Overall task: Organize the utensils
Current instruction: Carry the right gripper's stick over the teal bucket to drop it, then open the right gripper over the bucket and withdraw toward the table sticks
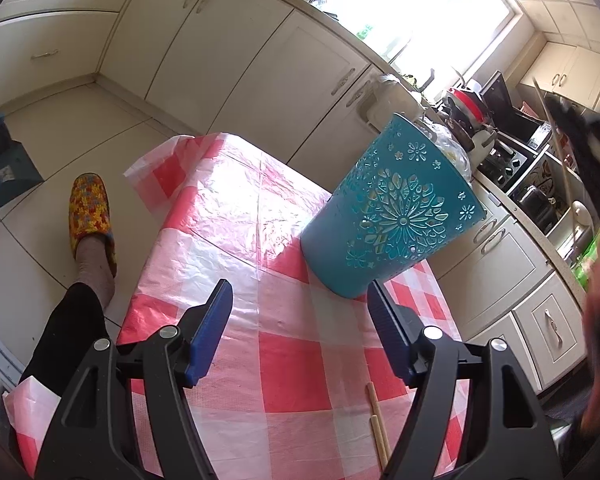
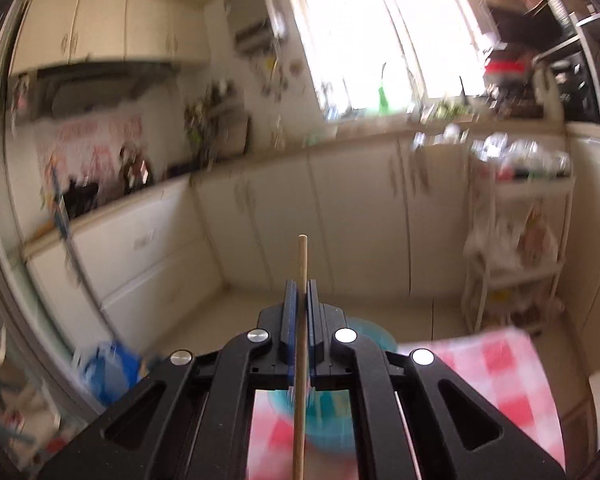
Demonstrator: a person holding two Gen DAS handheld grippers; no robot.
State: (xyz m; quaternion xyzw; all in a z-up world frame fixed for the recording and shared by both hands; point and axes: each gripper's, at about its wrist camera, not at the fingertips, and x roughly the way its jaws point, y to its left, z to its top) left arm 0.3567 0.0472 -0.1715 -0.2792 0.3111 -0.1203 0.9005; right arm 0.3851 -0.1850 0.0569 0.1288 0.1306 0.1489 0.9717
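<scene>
Chopstick in your right gripper (image 2: 301,304): the wooden chopstick (image 2: 301,264) is a thin, stiff, very light stick with a smooth round shaft, so it can pivot or slide between flat pads if you swing it fast. You have it pinched partway along its length, one end poking up past the pads and the long remainder running down under the gripper body.

Right jaws: drawn almost fully together, clamped on the chopstick with nothing else between them. The gripper is up in the air above the desk (image 2: 508,364), and the teal cup shows blurred just beneath it.

Holder: the teal perforated utensil cup (image 1: 392,212) stands near the far right edge of the desk (image 1: 228,216), on the red-checked plastic cover. It looks light and tall, so judge it easy to tip if a chopstick catches its rim; drop the stick in end first rather than pushing sideways.

Chopsticks left on the desk: a pair of wooden chopsticks (image 1: 378,424) lies near the near right corner, half hidden behind the right finger of your left gripper (image 1: 300,316). Lying flat on slick plastic, they will likely skid; take them near the middle.

Left jaws: standing wide apart, holding and touching nothing, poised over the desk just short of the cup.
</scene>
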